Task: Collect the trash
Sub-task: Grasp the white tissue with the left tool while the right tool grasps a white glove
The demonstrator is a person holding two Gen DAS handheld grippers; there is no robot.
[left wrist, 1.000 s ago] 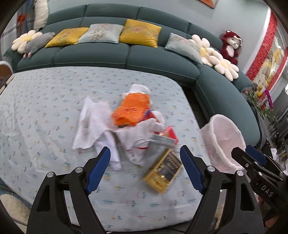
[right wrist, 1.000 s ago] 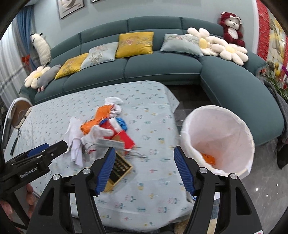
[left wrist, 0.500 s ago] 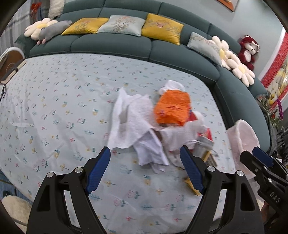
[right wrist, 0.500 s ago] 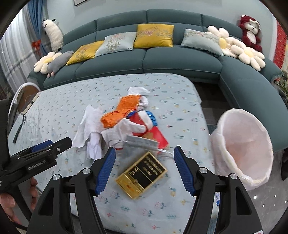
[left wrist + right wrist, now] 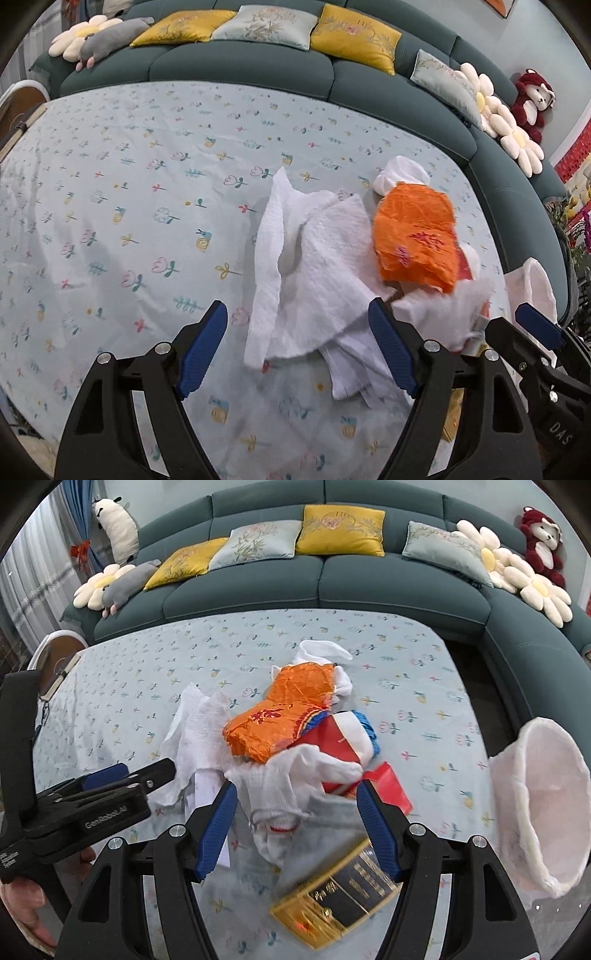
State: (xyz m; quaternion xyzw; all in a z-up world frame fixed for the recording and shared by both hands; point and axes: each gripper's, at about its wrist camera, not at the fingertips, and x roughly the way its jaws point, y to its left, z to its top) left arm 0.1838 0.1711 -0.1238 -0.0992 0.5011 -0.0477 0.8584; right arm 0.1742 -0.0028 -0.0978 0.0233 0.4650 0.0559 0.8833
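A trash pile lies on the flowered tablecloth (image 5: 129, 184): a white paper towel (image 5: 306, 266), an orange wrapper (image 5: 413, 236), a white sock (image 5: 295, 775), red packets (image 5: 388, 786) and a gold and black box (image 5: 340, 897). My left gripper (image 5: 297, 321) hangs open just above the paper towel's near edge, nothing pressed between its pads. Also open, my right gripper (image 5: 295, 794) hovers over the sock, with the box right below its fingers. In the right wrist view the left gripper (image 5: 140, 771) shows beside the paper towel (image 5: 199, 731). A white-lined bin (image 5: 543, 794) stands off the table's right end.
A teal sofa (image 5: 332, 576) with yellow and grey cushions curves behind and to the right of the table. A dark gap of floor (image 5: 480, 653) separates table and sofa. A person's hand (image 5: 26, 904) holds the left gripper. A round chair back (image 5: 55, 657) stands at the far left.
Both grippers have come down and closer to the pile. The left one swung left onto the paper towel; the right one swung left from the bin onto the sock and box. Both jaws stay apart.
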